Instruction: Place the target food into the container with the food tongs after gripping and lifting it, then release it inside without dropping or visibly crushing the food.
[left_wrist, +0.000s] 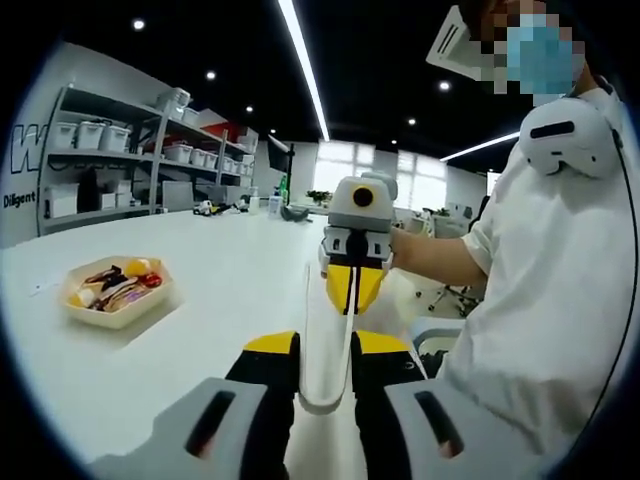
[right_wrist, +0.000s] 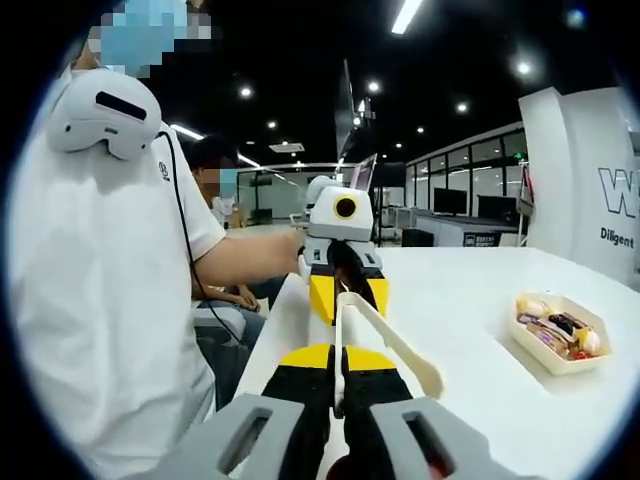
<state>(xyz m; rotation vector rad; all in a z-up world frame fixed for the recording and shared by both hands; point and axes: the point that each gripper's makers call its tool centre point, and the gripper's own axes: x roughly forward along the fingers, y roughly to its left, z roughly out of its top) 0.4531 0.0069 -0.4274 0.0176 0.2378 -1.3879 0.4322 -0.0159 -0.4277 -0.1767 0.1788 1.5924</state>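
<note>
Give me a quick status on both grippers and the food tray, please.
Left gripper and right gripper both shut on white tongs, held between them. Food tray sits apart on the white table, untouched. Nothing in the way.

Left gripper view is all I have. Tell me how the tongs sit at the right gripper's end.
Observer: In the right gripper view, one arm of the tongs runs down between the jaws of the right gripper; the other arm splays free.
Operator: Give me the free tip's side.
Observer: It ends beside the jaws, on the side toward the food tray, over the white table.
</note>
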